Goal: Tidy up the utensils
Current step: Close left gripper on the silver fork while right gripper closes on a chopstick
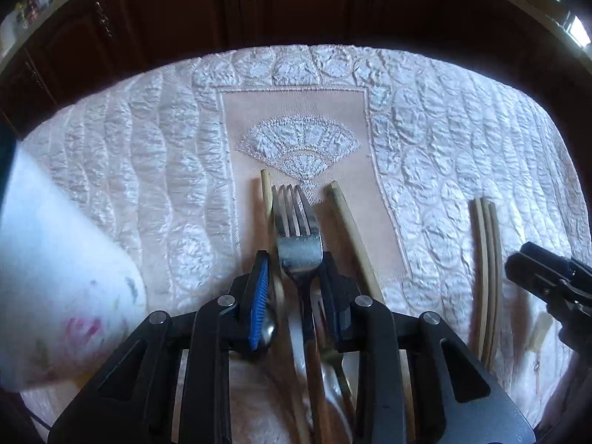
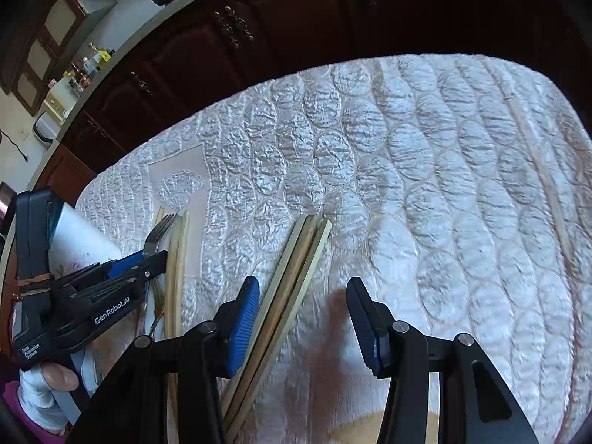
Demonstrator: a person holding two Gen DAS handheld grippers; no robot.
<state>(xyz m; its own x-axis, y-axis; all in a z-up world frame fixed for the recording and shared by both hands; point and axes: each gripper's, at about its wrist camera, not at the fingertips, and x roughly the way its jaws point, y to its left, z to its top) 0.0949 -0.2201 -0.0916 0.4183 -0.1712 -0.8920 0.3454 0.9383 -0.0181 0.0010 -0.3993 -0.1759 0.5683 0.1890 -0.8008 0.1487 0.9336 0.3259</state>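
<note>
The left claw (image 1: 296,273) is closed onto a metal fork (image 1: 298,236), its two pads pressing the neck just behind the tines, so the tines stick out ahead and the handle runs back under the claw body. The fork's long axis lies straight along the claw's own line of reach. It sits on the quilted surface (image 1: 462,140), between two loose chopsticks: one (image 1: 265,194) touching its left edge, the other (image 1: 351,229) just beside it on the right.

The right claw (image 2: 303,314) is wide open and grips nothing. A bundle of chopsticks (image 2: 292,277) lies right beside its left pad, running forward and slightly rightward, more or less along the claw's axis and off-centre in the gap. This bundle is well apart from the fork.

Judging by that, the right claw is the nearer one for the bundle and would need to shift left to centre on it.
</note>
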